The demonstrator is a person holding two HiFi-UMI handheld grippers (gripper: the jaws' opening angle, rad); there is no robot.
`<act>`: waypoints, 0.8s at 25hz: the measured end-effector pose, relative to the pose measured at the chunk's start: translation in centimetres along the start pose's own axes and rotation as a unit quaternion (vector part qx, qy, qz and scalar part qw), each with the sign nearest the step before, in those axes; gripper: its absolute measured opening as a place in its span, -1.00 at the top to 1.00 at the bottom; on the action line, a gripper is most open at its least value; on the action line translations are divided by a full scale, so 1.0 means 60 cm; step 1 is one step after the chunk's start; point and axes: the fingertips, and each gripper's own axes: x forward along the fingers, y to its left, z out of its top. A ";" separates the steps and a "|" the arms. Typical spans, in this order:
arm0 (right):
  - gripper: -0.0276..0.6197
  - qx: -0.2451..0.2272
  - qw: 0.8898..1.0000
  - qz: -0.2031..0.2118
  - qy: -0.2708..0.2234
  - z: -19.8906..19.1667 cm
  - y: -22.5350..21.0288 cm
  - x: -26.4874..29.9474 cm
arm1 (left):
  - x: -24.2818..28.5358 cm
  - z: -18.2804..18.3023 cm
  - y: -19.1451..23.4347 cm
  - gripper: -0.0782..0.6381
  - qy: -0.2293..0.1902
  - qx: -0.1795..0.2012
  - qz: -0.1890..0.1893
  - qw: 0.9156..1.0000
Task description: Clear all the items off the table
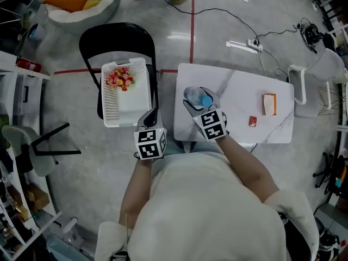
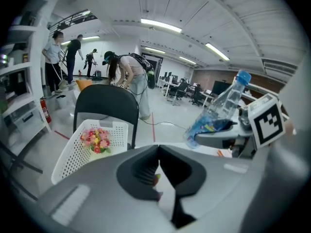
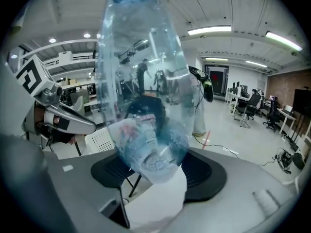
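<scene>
While right tool (image 3: 156, 171) clamps bottle (image 3: 143, 96), left tool (image 2: 158, 165) clenched empty; basket (image 1: 111, 106) holds flowers (image 1: 120, 78).

Clear glossy plastic bottle (image 3: 141, 81); perforated white plastic basket (image 1: 126, 94); marble-look table (image 1: 239, 113).

Grey floor (image 1: 92, 170), red tape lines (image 1: 191, 37); black folding chair (image 1: 117, 39); marble table (image 1: 239, 99); ceiling strip lights (image 2: 160, 25).

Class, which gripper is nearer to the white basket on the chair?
Left. The left gripper sits at the white basket's near right corner; the right gripper, gripping the water bottle, is farther right, over the table.
</scene>
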 end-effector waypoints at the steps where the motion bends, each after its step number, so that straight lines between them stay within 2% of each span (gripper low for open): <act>1: -0.08 -0.005 1.000 0.007 -0.001 0.007 0.012 0.008 | -0.005 -0.001 0.013 0.76 -0.002 -0.005 0.006 1.000; 9: -0.08 -0.038 0.998 0.057 -0.005 0.058 0.103 0.072 | -0.041 -0.011 0.115 0.76 -0.015 -0.046 0.050 0.998; 20: -0.08 -0.065 0.992 0.107 -0.001 0.097 0.196 0.144 | -0.063 -0.025 0.209 0.76 -0.019 -0.083 0.088 0.992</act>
